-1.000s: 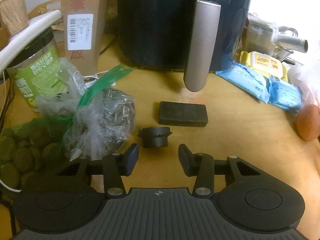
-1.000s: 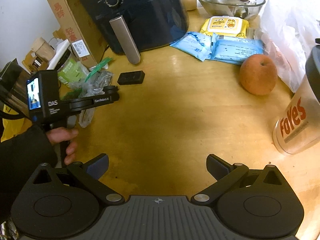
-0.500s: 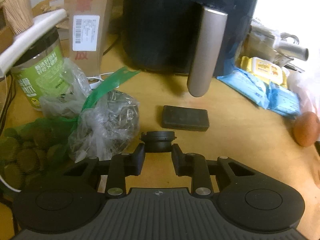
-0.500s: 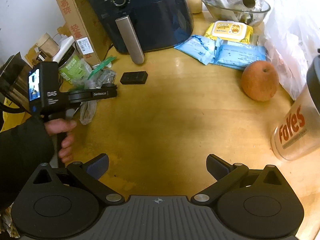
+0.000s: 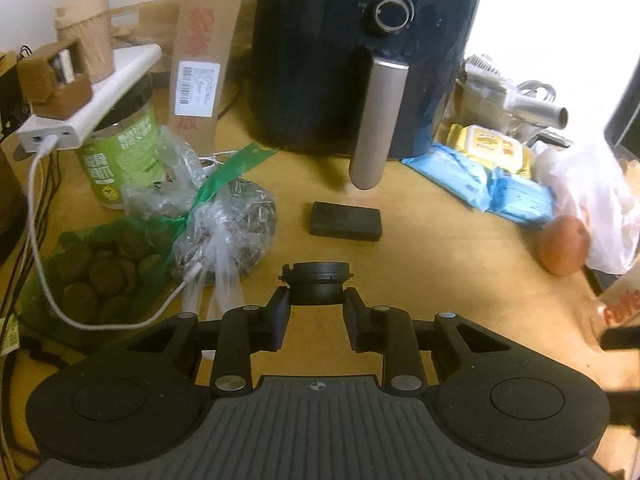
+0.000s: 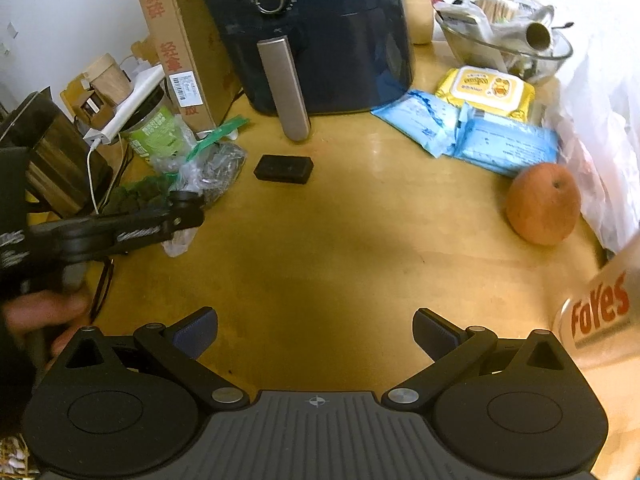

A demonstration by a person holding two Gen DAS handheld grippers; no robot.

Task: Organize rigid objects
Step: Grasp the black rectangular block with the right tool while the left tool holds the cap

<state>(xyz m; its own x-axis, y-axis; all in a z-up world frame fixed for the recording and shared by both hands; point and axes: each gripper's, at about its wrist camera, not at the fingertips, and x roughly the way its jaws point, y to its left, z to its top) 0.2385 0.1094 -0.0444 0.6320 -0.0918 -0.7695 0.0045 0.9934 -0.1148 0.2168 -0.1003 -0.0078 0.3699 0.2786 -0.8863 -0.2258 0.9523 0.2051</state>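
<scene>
The dark air fryer [image 5: 360, 56] is seen well ahead of the left gripper [image 5: 316, 312], its metal handle [image 5: 378, 124] hanging down over the wooden table [image 5: 440, 264]. Off to the left of the fingers lie a clear bag of clips [image 5: 232, 232] and a green net of dark discs [image 5: 100, 272], with a white cable [image 5: 120, 320] trailing just beside the left finger. A flat black block [image 5: 346, 220] is set between the fingers and the fryer handle. The small black ring-shaped cap [image 5: 317, 284] is held at the very fingertips, the jaws having just been closed to a narrow gap on it. Because only the tips grip a round body, the cap could probably twist out or drop if swung quickly. The bag and cable could be snagged by a leftward move. The right gripper [image 6: 316, 334] is held wide apart over bare table, nothing between its pads, an apple [image 6: 544, 204] well off to its right.
</scene>
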